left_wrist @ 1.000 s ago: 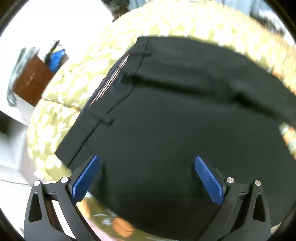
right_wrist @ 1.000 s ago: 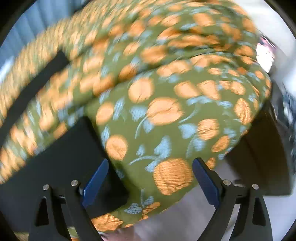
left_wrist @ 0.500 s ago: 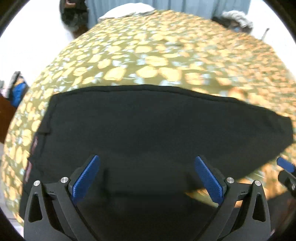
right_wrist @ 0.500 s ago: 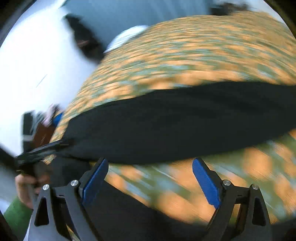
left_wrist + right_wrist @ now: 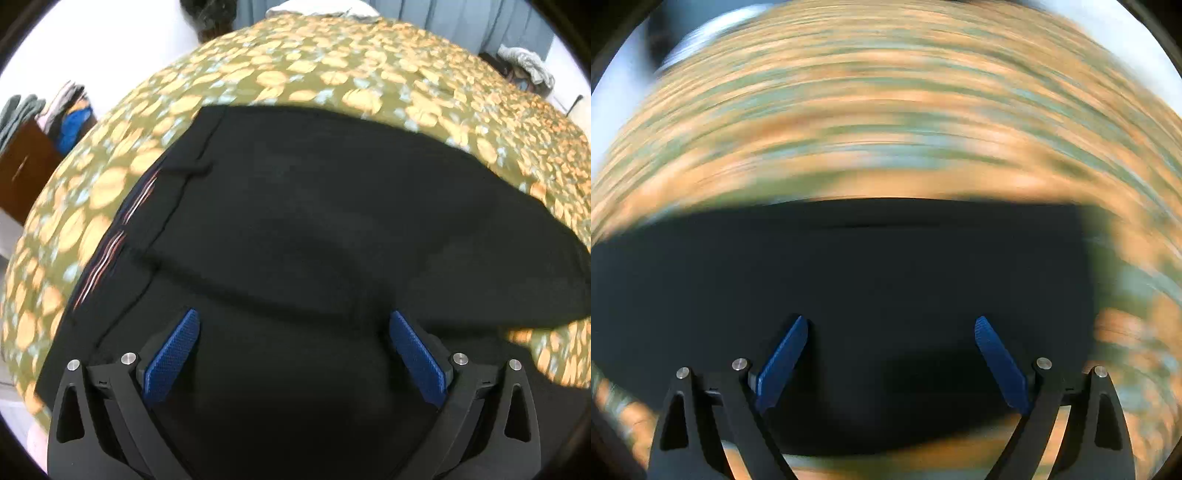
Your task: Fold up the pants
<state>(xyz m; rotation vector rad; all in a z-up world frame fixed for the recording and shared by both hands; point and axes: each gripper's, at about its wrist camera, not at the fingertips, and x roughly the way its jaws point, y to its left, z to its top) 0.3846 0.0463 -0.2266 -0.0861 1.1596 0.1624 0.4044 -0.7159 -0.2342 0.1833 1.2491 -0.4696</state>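
1. My left gripper [image 5: 295,350], nearest in the left view: jaws spread wide apart, holding nothing, poised above dark cloth.
2. My right gripper [image 5: 888,354], nearest in the right view: jaws likewise apart and empty. This view is streaked with blur, so fine detail is lost.
3. The pants [image 5: 314,240], black, lie spread on the bed beneath both grippers. One layer appears to lie over another, with a soft ridge crossing just beyond my left fingertips.
4. The waistband [image 5: 147,206] sits to the left in the left view, showing a striped lining and a belt loop; the cloth narrows toward the right.
5. In the right view the pants [image 5: 849,277] end in a straight edge on the right.
6. The bedspread [image 5: 332,66], green with orange pumpkins, surrounds the cloth; a brown cabinet [image 5: 22,166] with piled clothes stands beyond the bed's left side.
7. Judgement: the next fold calls for pinching both layers together at matching points, lifting evenly, and keeping edges aligned. Grasping only the top layer risks dragging it askew.
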